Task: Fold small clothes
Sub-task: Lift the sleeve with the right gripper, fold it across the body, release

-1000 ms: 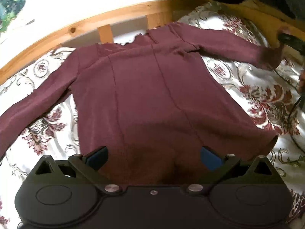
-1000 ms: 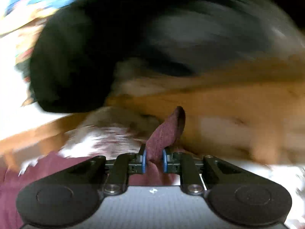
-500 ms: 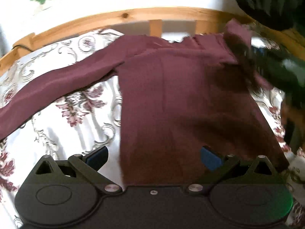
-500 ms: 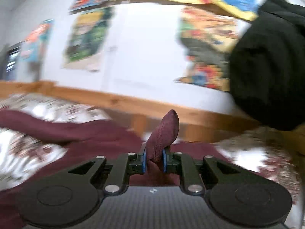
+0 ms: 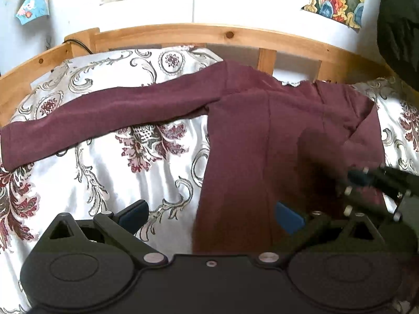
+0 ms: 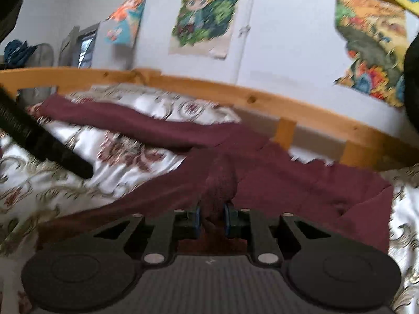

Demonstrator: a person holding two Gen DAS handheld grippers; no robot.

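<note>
Sleeve [image 6: 221,183] now folded across; jaws opening around it.

The left gripper [image 5: 210,216] hangs wide open, while the right gripper's [image 6: 211,218] fingers, nearly together, are opening.

L wrist cam: behind its tool [image 5: 210,216], tilted down, close over bed [image 5: 110,172]. R wrist cam: behind its tool [image 6: 212,218], nearer level, facing wall [image 6: 282,52]. Both share maroon top [image 5: 264,136], wooden rail [image 5: 183,32], posters ahead of tools.
</note>
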